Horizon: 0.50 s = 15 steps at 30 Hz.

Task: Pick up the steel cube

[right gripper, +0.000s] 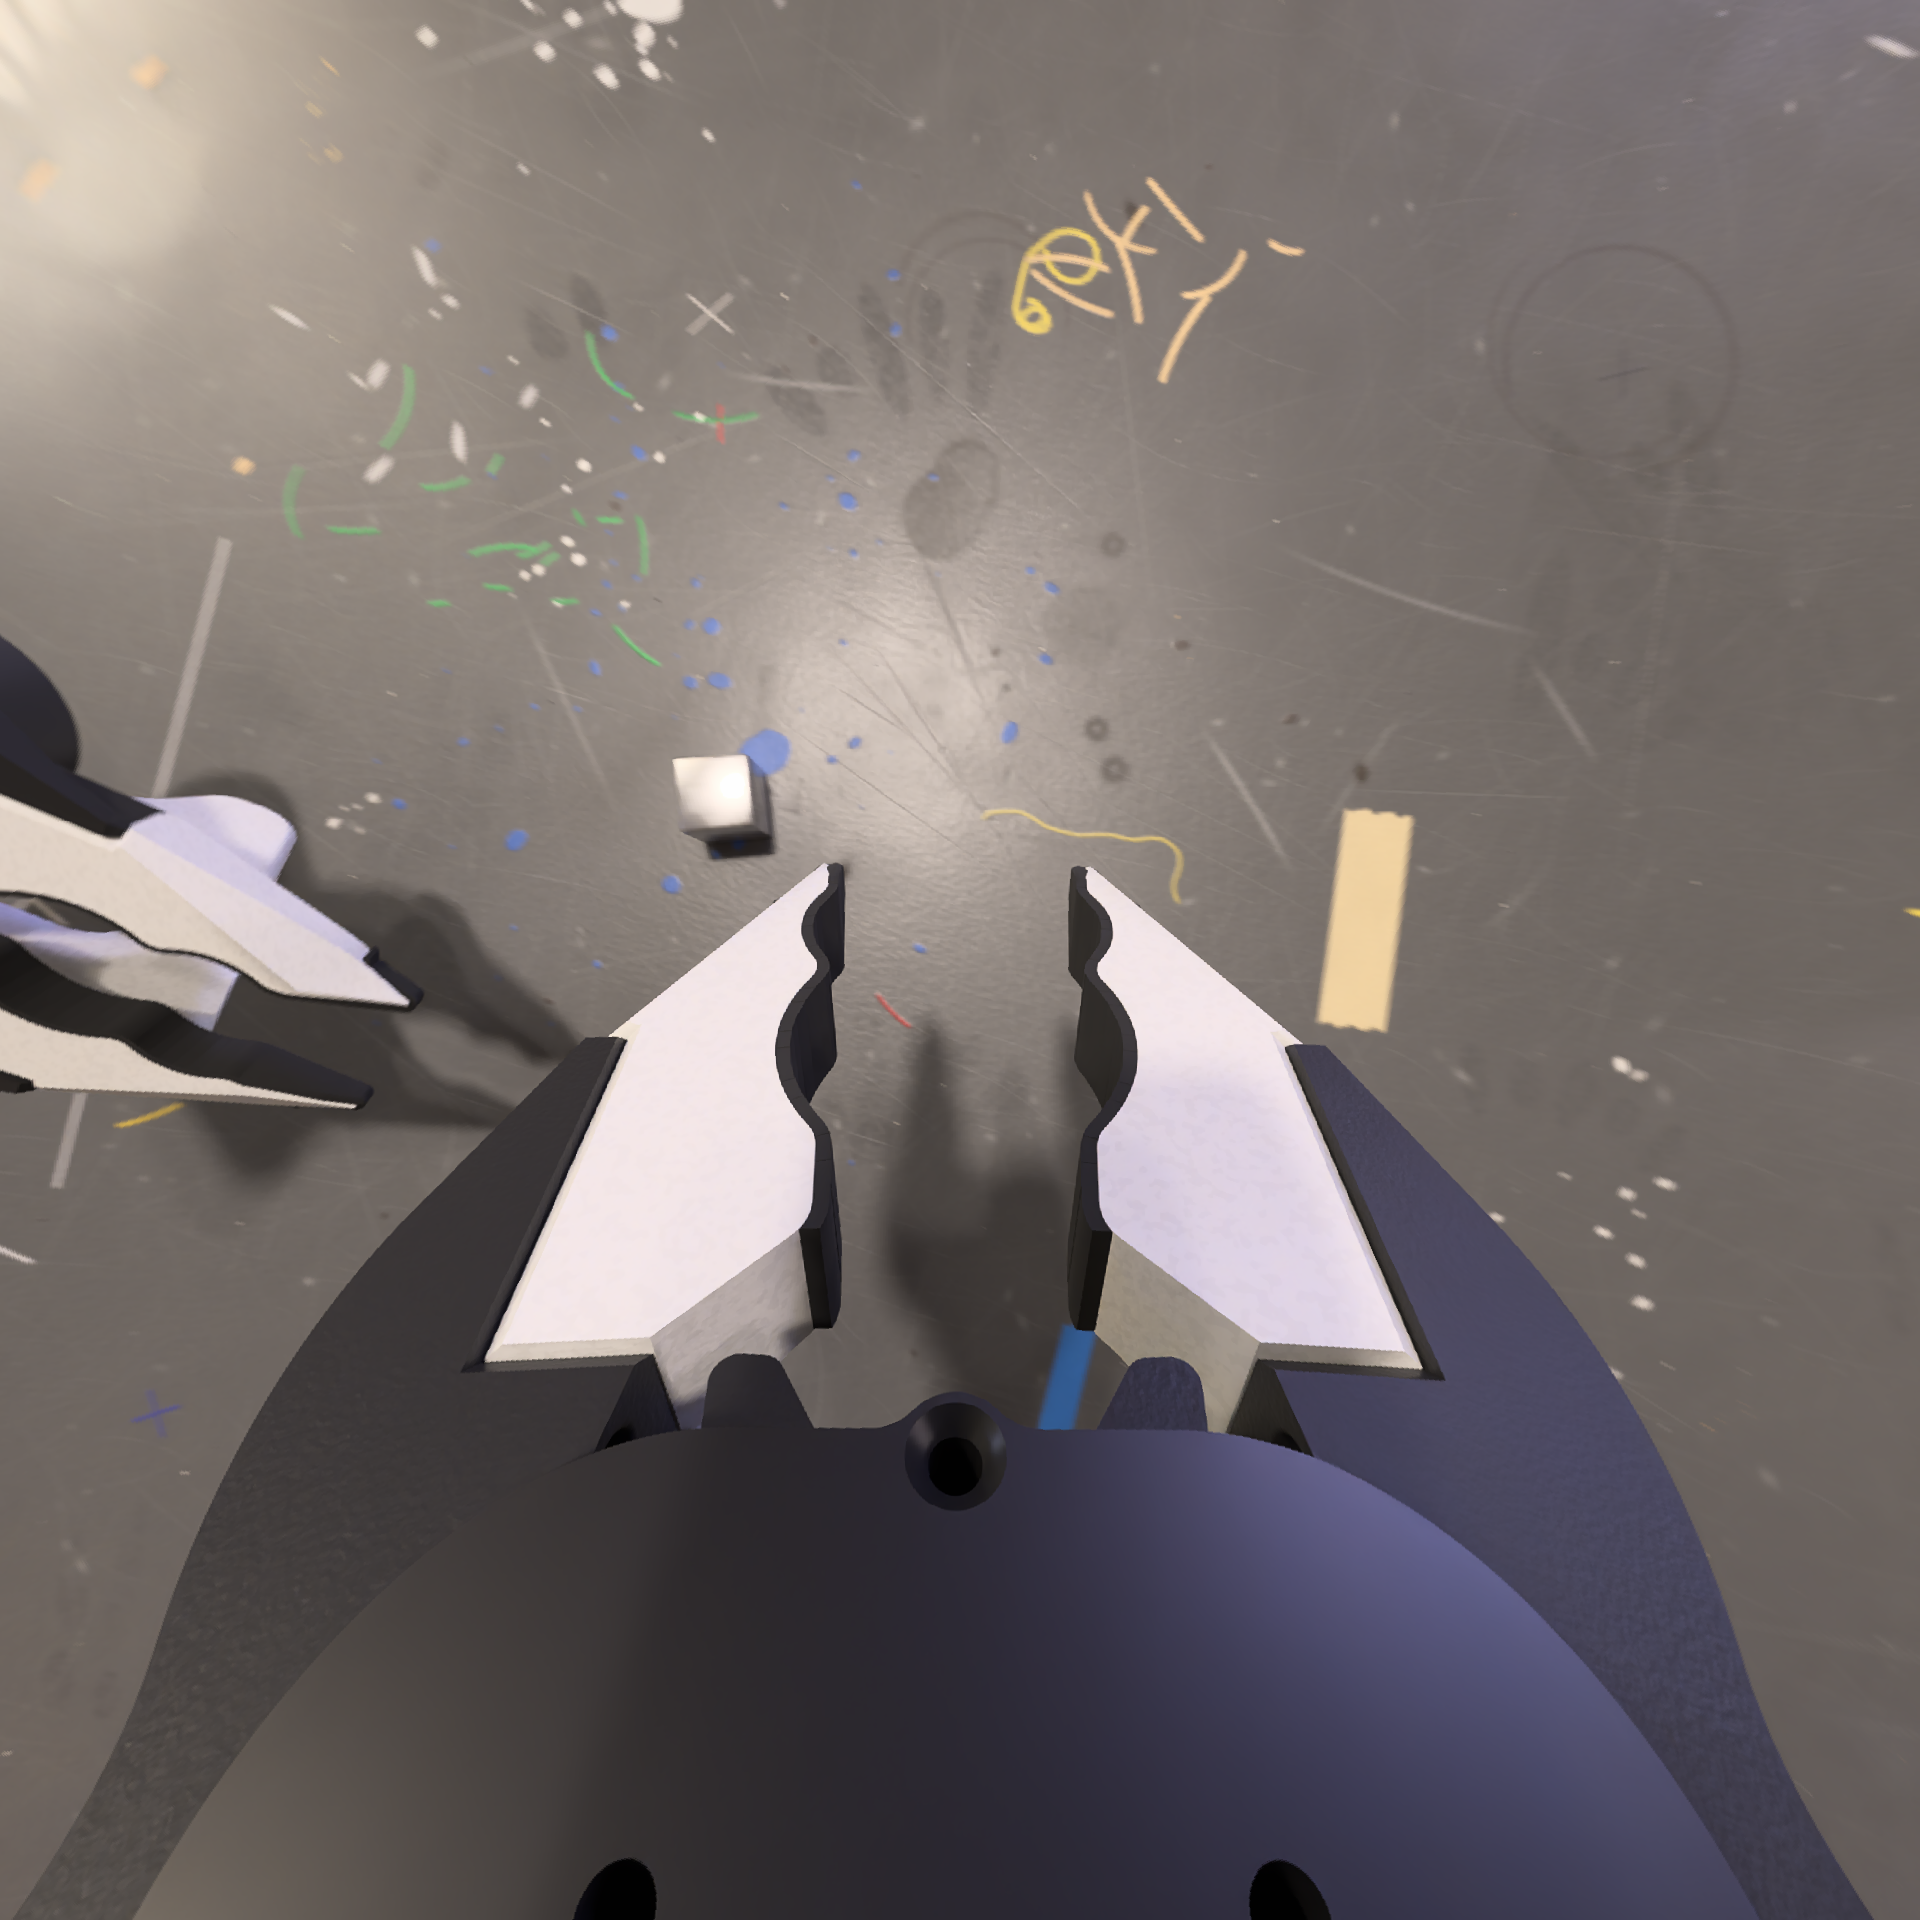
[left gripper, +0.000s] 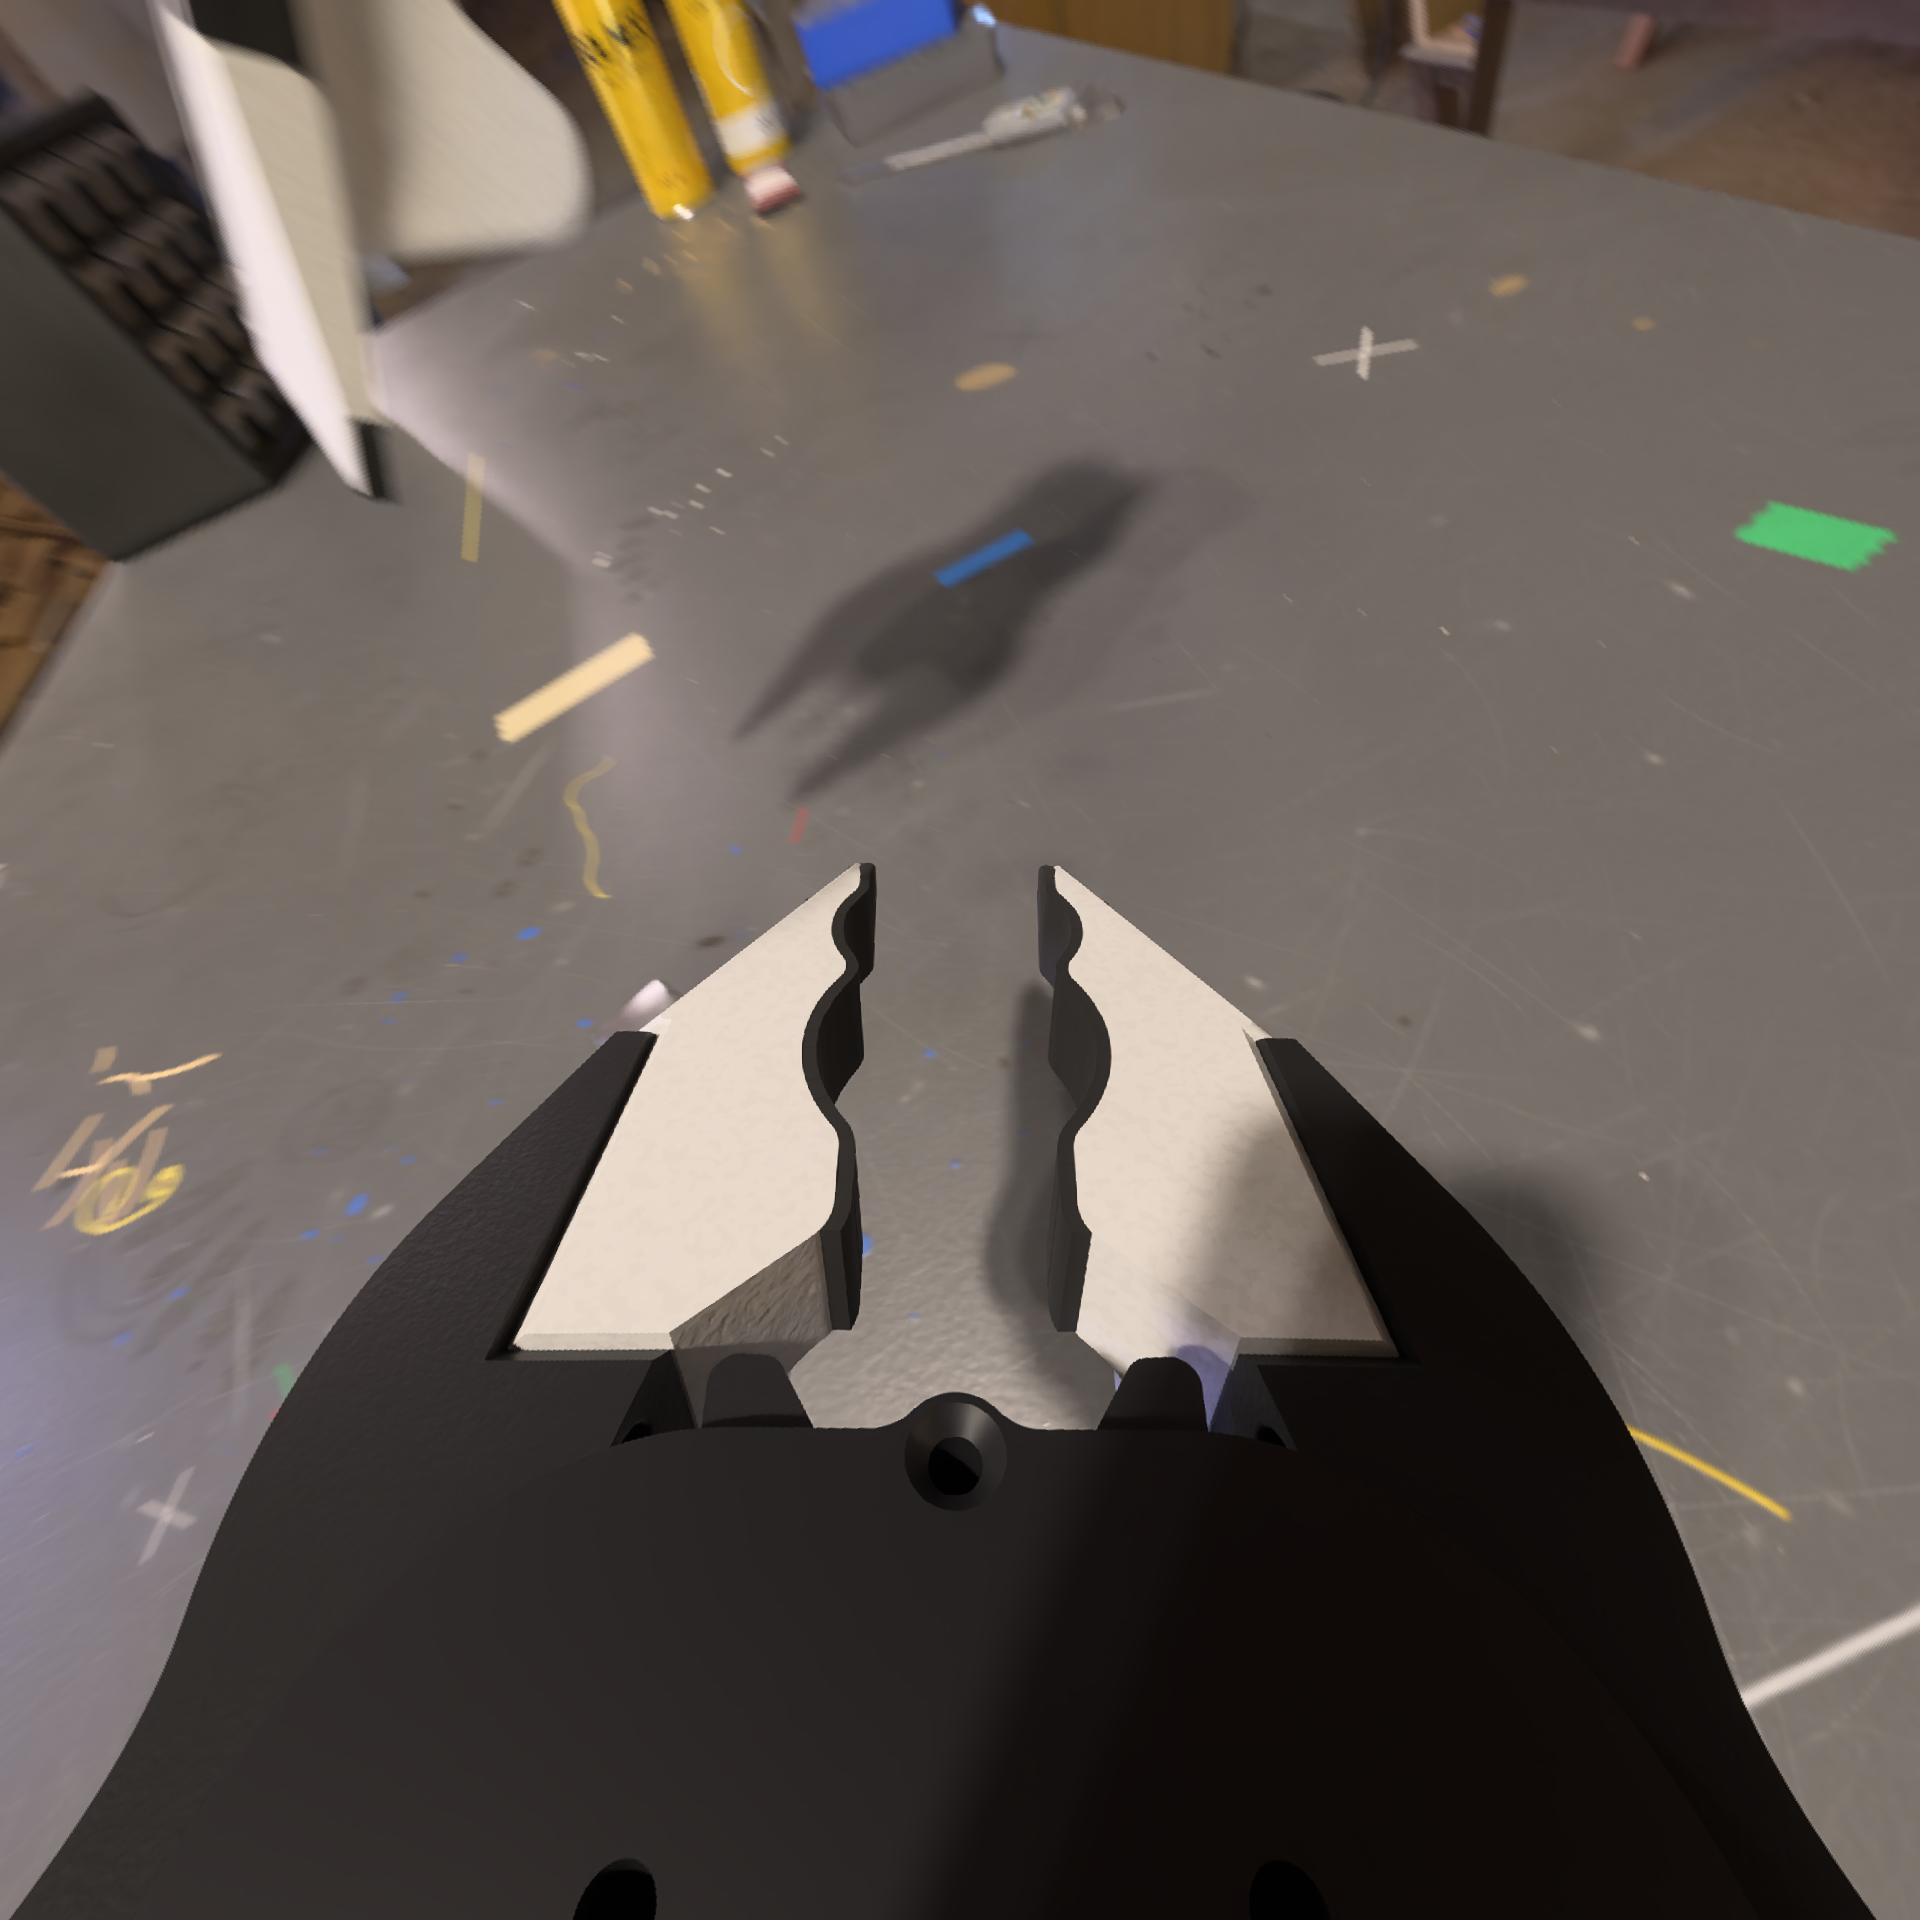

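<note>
The steel cube (right gripper: pixel 722 798) is small and shiny and rests on the grey table (right gripper: pixel 1455 520). It lies just beyond my right gripper's left fingertip, a little to its left. My right gripper (right gripper: pixel 954 878) is open and empty and looks down on the table. My left gripper (left gripper: pixel 956 878) is open and empty, low over the table. It also shows in the right wrist view (right gripper: pixel 390 1042) at the left, pointing right, with the cube off to its far side. In the left wrist view only a silvery sliver (left gripper: pixel 649 1003) peeks out beside the left finger. The right gripper's white fingers (left gripper: pixel 281 270) hang at the upper left.
Yellow cans (left gripper: pixel 644 114) and a blue and grey object (left gripper: pixel 883 62) stand at the table's far end, and a black box (left gripper: pixel 125 332) at the left edge. Flat tape strips, beige (right gripper: pixel 1363 920) and green (left gripper: pixel 1813 535), and paint marks lie on the tabletop.
</note>
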Motion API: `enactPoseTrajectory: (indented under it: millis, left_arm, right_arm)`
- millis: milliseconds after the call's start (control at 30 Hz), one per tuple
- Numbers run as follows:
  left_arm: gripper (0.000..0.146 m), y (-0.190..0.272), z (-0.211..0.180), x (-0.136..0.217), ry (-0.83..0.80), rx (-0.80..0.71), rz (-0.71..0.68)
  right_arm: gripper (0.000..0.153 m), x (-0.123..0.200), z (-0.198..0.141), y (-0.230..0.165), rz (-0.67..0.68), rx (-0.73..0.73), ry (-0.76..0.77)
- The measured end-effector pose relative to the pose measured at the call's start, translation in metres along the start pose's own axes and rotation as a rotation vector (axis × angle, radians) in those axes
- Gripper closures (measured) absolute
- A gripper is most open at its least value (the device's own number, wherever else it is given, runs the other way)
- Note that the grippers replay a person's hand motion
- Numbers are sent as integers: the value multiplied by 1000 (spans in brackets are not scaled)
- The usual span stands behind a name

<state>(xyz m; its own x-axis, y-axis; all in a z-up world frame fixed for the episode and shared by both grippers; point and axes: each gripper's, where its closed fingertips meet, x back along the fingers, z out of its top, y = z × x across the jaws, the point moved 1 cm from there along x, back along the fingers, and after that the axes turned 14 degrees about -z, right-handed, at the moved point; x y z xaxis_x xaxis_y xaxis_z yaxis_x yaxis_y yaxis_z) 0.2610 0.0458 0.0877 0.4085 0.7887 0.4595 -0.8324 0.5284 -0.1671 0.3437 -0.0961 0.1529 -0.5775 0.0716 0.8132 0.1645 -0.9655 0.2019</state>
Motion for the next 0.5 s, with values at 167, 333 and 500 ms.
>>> enactPoseTrajectory:
  millis: [167, 333, 500]
  left_arm:
    - [111, -25, 12, 36, 52, 15, 164]
    - [111, -35, -11, 54, 47, 82, 225]
    - [112, -33, -31, 50, 22, 122, 216]
  right_arm:
    - [109, -7, 0, -40, 141, 21, 37]
    - [100, -33, -1, -84, 133, 137, 0]
    - [97, -75, -22, -97, 58, 270, -161]
